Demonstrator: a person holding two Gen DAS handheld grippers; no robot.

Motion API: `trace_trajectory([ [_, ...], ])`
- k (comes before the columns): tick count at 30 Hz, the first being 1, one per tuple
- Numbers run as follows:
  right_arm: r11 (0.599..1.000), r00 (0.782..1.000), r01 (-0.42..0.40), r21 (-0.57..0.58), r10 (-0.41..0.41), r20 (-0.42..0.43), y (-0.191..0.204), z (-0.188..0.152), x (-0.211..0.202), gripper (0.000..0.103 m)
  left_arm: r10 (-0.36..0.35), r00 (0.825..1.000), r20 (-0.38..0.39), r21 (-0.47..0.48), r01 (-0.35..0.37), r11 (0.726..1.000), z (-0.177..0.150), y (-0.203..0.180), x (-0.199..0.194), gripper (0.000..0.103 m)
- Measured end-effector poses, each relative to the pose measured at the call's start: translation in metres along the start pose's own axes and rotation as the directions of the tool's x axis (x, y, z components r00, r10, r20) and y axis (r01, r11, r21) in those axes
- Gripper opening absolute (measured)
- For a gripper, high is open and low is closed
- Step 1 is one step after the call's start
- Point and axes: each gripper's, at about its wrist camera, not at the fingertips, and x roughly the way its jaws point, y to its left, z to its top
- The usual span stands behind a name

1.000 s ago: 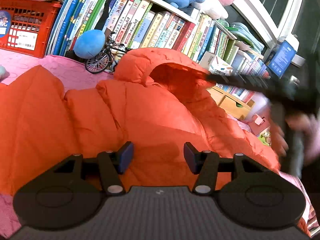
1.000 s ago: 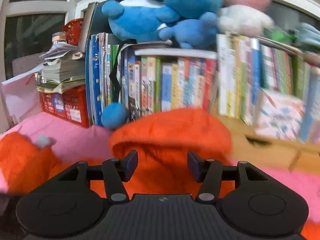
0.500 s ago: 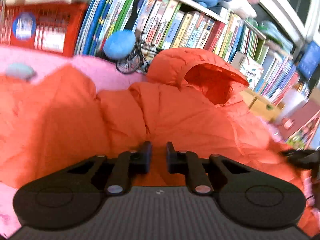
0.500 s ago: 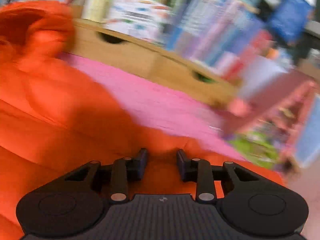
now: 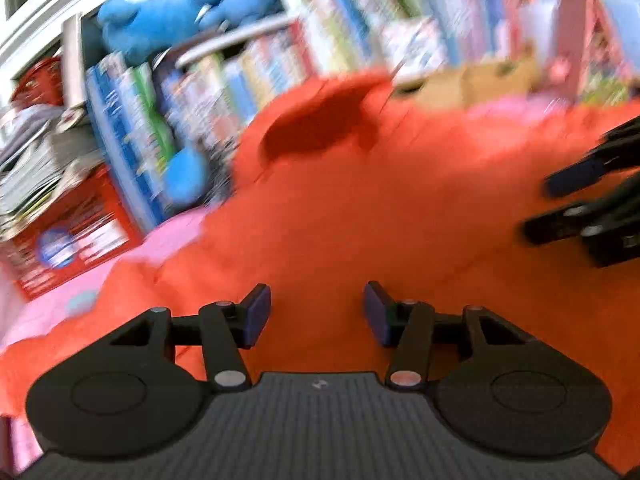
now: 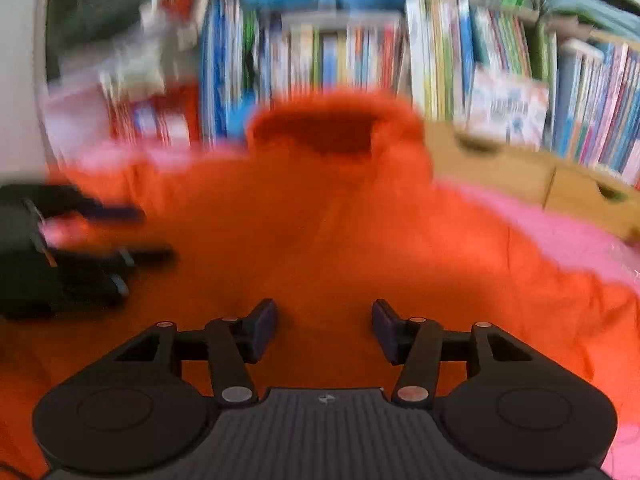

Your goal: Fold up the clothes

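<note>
The orange jacket (image 6: pixel 340 232) lies spread on the pink cover (image 6: pixel 568 236), hood toward the bookshelf (image 6: pixel 500 72). Left gripper (image 5: pixel 316 314) and right gripper (image 6: pixel 324 330) hover above it, jaws opening, pinching nothing, apparently repositioning for a fold.

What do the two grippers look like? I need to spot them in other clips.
Both match. The left gripper and the right gripper are matte black: a ribbed grey-black body with a small logo, two round discs at the sides, and jointed link bars with silver rivets. The jaws end in flat dark blue pads. No cables or sleeves are clearly visible.
</note>
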Motion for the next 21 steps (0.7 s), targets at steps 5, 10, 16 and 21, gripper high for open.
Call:
trace_trajectory([
  [5, 0.944, 0.955, 0.294, 0.148, -0.286, -0.075, -0.057, -0.022, -0.020, 0.052, 0.186, 0.978, -0.093, -0.120, -0.196, 0.973, -0.028, 0.058, -0.005, 0.052],
  [10, 0.865, 0.954, 0.297, 0.405, -0.288, -0.084, -0.115, -0.054, -0.067, 0.060, 0.007, 0.987, -0.160, -0.447, -0.079, 0.891, -0.042, 0.107, -0.015, 0.053],
  [16, 0.851, 0.983, 0.185, 0.492, -0.169, -0.077, -0.132, -0.069, -0.059, 0.077, -0.026, 0.985, -0.171, -0.515, -0.067, 0.855, -0.042, 0.102, 0.007, 0.094],
  [21, 0.833, 1.000, 0.022, 0.552, -0.012, -0.022, -0.134, -0.066, -0.060, 0.049, -0.071, 0.985, -0.157, -0.532, -0.024, 0.846, -0.043, 0.102, 0.000, 0.071],
])
